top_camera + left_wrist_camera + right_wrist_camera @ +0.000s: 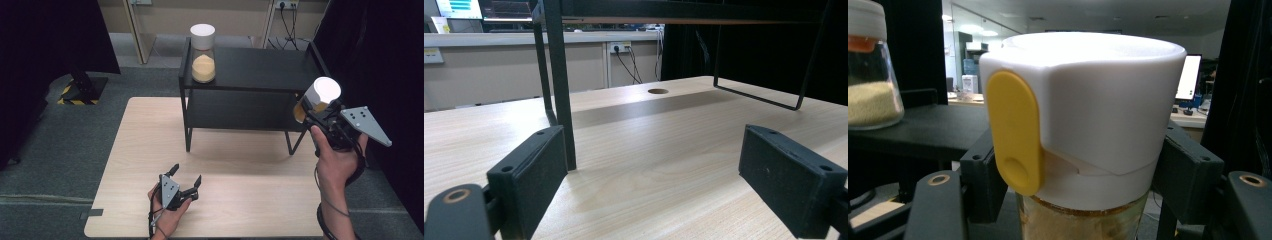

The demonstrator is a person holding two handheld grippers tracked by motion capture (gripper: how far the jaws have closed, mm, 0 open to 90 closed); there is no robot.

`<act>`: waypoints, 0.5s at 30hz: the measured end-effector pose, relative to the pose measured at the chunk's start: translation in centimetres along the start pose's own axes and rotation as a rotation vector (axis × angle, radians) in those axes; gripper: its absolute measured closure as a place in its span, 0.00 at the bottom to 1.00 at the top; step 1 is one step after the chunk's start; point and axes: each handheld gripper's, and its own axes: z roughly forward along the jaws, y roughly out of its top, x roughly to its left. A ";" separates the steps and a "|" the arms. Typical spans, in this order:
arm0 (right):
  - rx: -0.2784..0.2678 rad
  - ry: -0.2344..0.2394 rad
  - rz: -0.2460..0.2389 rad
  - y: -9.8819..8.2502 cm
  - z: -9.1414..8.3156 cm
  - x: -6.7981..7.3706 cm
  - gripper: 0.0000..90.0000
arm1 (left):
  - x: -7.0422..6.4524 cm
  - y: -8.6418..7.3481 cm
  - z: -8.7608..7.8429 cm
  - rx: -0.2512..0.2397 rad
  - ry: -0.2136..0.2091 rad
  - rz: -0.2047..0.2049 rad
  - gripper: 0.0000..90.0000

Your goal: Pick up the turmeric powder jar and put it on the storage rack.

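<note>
From above we see our right tool (pixel 314 111) clamped on a white-lidded jar (pixel 320 97), held in the air at the black shelf's (pixel 260 70) right end. Its own view adds a yellow tab (pixel 1014 131) on the lid. Left tool (pixel 186 176) rests on the worktop (pixel 240 165), jaws wide, nothing between. A second jar (pixel 203 52) stands on the shelf top.

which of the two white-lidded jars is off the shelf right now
The jar clamped in the right gripper, held in the air by the shelf's right end. The other jar stands on the shelf top.
</note>
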 end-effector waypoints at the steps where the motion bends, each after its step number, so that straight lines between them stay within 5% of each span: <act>1: 0.001 0.000 -0.001 0.3 0.2 0.0 0.34 | 0.0 0.0 0.0 0.000 0.000 0.001 0.13; 15: -0.006 -0.017 -0.002 3.5 2.4 0.0 0.34 | 0.0 0.0 0.1 -0.002 -0.004 -0.001 0.13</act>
